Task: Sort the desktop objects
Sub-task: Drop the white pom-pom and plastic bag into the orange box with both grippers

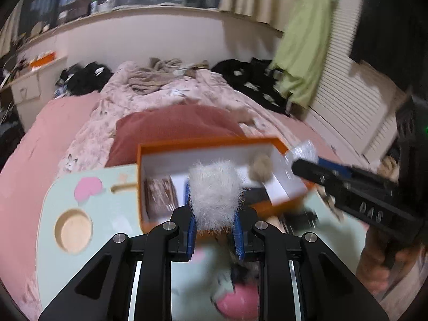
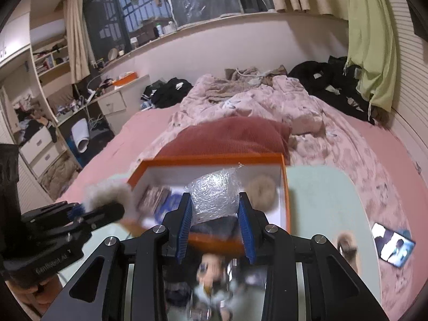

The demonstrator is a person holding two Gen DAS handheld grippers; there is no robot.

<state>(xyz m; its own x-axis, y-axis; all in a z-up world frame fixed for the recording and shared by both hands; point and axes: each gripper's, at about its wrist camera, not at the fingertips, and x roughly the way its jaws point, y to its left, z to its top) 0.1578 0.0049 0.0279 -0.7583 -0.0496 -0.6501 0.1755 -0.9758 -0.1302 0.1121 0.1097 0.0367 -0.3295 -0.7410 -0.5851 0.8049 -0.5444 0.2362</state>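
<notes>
On a pale green lap table (image 1: 53,187) set on a pink-sheeted bed (image 2: 139,125), two hand-held grippers are hovering over an open orange cardboard box with a white lining (image 1: 203,144). The left gripper (image 1: 214,230), seen from its own camera, is clamping a fluffy white fur pom-pom (image 1: 215,190) between its blue-padded jaws, which are standing narrow; the pom-pom is hanging over the near edge of the box. The right gripper (image 2: 215,222) is pinching a crinkled clear plastic bag (image 2: 214,195) between its own blue pads, its jaws standing a little wider, and the bag is sitting above the middle of the box. Inside the box, a beige fuzzy ball (image 2: 260,187) is lying in the right-hand corner, while a brown patterned item (image 1: 160,195) is lying at the left end. Just behind the box, a dark red corduroy cushion (image 2: 227,136) is resting on the bed. To the right of the box, beyond the table's edge, a lit smartphone (image 2: 393,243) is lying on the floral quilt. Near objects below the box, on the table, are blurring beyond recognition.
</notes>
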